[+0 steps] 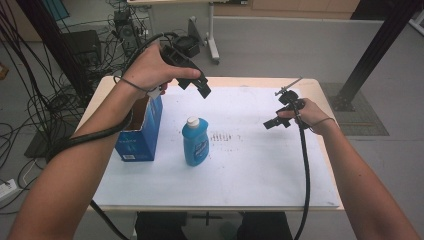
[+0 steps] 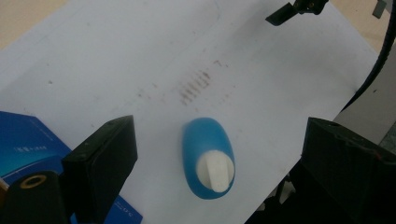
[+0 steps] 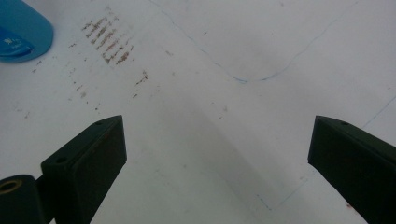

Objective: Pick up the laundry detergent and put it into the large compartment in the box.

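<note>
A blue bottle with a white cap stands upright in the middle of the white sheet. From above in the left gripper view the blue bottle lies well below and between the wide-apart jaws. My left gripper hovers open in the air above and behind the bottle, with nothing in it. A blue carton with an open top stands left of the bottle. My right gripper stays low over the sheet at the right, open and empty; the bottle's side shows at its view's top left.
The white sheet covers the wooden table and bears a patch of brown marks. Cables trail from both grippers. Beyond the table lie tangled wires on the floor and a desk leg.
</note>
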### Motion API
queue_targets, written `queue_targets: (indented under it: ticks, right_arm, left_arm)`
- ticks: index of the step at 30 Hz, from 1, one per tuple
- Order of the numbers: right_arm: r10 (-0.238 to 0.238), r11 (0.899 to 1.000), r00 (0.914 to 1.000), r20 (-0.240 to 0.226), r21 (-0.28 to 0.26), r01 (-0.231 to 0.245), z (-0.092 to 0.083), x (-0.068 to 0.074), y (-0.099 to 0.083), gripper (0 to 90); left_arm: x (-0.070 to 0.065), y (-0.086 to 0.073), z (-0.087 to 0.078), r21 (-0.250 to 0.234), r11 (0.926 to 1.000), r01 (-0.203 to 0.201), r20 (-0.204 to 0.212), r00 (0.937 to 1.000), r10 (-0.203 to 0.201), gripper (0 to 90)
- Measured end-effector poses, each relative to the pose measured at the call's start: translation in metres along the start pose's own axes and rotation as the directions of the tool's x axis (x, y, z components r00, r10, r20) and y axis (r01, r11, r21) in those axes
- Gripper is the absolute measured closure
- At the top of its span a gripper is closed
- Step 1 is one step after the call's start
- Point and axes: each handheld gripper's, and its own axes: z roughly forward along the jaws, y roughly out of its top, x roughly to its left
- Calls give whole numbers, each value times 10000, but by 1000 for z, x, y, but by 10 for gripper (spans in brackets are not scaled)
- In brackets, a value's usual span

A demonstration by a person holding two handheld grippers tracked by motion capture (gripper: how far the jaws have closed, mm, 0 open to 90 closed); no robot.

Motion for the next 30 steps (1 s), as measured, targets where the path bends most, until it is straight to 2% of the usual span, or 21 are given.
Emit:
queue_targets:
  ticks: [6, 14, 30]
  right_arm:
    - [-9, 10000, 10000, 33, 45, 9, 1, 0, 1, 39]
    - [74, 10000, 10000, 29, -26, -74, -1, -1, -1, 39]
    - [-11, 10000, 10000, 72, -92, 11, -3, 2, 0, 38]
  left_arm:
    - [-10, -6, 2, 109, 9995, -285, 23, 9996, 285, 110]
    - [-17, -13, 10, 265, 9988, -406, 42, 9992, 405, 110]
    - [-18, -23, 35, 747, 9965, -377, -117, 9992, 387, 108]
